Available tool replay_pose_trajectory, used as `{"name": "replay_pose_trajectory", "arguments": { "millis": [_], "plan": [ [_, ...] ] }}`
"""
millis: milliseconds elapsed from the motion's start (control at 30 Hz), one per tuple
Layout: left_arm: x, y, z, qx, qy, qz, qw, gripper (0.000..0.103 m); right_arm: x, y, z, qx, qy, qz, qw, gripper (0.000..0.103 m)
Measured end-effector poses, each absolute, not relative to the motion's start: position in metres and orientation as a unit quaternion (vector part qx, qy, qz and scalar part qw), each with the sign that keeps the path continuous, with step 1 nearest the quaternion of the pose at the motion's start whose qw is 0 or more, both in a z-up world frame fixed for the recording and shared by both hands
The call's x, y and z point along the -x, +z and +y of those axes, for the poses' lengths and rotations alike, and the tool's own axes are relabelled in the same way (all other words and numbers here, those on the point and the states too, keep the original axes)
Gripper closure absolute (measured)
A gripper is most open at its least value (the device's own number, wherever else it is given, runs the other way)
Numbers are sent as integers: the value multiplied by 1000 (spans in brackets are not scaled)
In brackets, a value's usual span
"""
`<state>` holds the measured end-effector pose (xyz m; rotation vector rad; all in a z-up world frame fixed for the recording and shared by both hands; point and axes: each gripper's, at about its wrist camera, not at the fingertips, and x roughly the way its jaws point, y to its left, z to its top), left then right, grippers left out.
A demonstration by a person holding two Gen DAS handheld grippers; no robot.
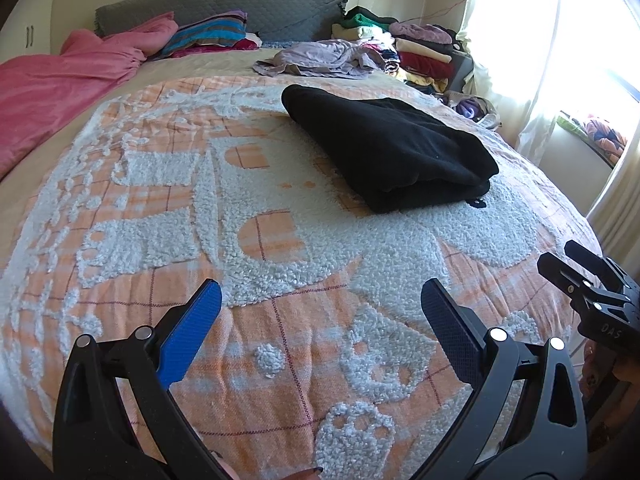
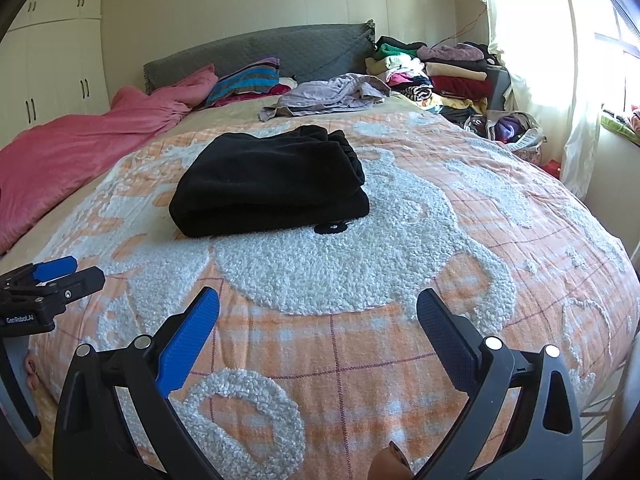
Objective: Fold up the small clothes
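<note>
I hold both tools, left tool (image 1: 320, 308) and right tool (image 2: 318, 312), wide and empty; grabbing the folded black fleece garment (image 2: 272, 188) carelessly may undo its layers.

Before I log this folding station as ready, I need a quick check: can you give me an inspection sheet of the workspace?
Surface: bed with an orange and white bedspread, bare near the grippers.
Job's things: black garment lies folded on the bedspread, touched by neither gripper.
Clutter: crumpled lilac clothes, stacked clothes, pink blanket, striped pillow.
Grippers: left gripper open and empty; right gripper open and empty; both short of the garment.
Cables: thin red cord on the wall by the curtain.
Surroundings: grey headboard, white wardrobe, bright curtained window.
</note>
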<state>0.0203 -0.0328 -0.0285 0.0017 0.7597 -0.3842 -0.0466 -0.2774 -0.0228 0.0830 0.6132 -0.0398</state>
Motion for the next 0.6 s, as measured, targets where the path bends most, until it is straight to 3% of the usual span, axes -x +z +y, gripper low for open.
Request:
{"name": "replay_pose_trajectory", "arguments": {
  "millis": [600],
  "plan": [
    [-20,-30,-33,-5,-184,372,910,9,47,-26,-277,-42,-19,308,950,5]
  ]
}}
